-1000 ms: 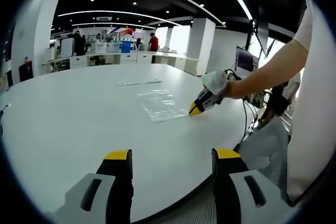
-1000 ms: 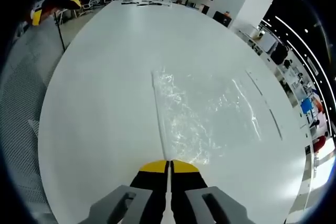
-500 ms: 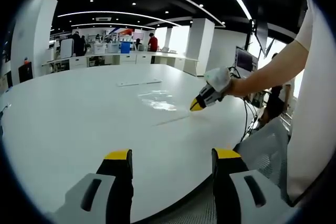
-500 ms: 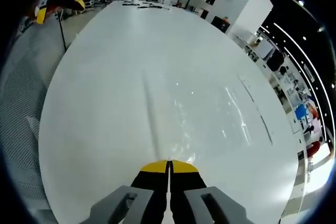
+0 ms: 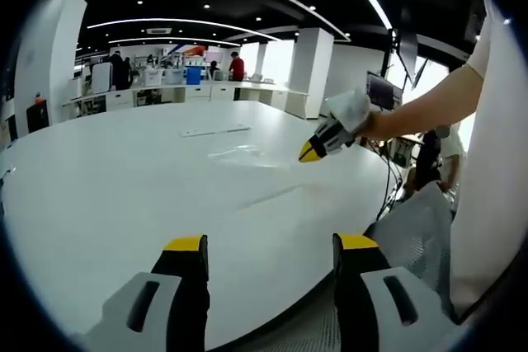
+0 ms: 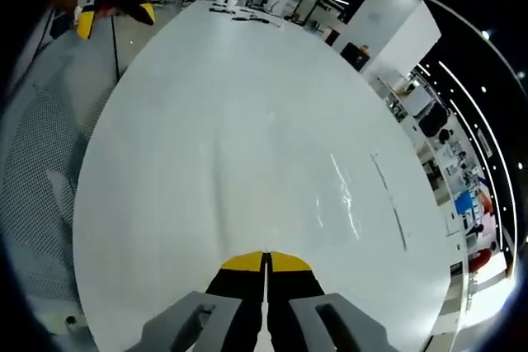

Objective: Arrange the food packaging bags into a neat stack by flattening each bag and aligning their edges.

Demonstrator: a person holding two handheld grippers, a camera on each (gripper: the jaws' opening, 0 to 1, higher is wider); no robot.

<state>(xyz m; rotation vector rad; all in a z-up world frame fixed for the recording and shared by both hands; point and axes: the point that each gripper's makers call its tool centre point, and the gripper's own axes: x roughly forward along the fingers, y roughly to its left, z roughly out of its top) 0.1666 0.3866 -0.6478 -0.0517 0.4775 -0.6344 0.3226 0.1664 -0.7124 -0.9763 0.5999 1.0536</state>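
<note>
Now the right gripper (image 6: pixel 266 257) pinches a clear bag (image 6: pixel 280 195) above the table (image 5: pixel 99 187); left gripper (image 5: pixel 268 245), at six o'clock, is spread.

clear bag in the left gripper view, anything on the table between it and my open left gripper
Nothing visible. The left gripper is open over bare white table, and that stretch runs unbroken to the clear bag, which the right gripper holds by one edge, partly lifted off the table.

The clear bag (image 6: pixel 330 204) is blurred, its edges hard to trace.
</note>
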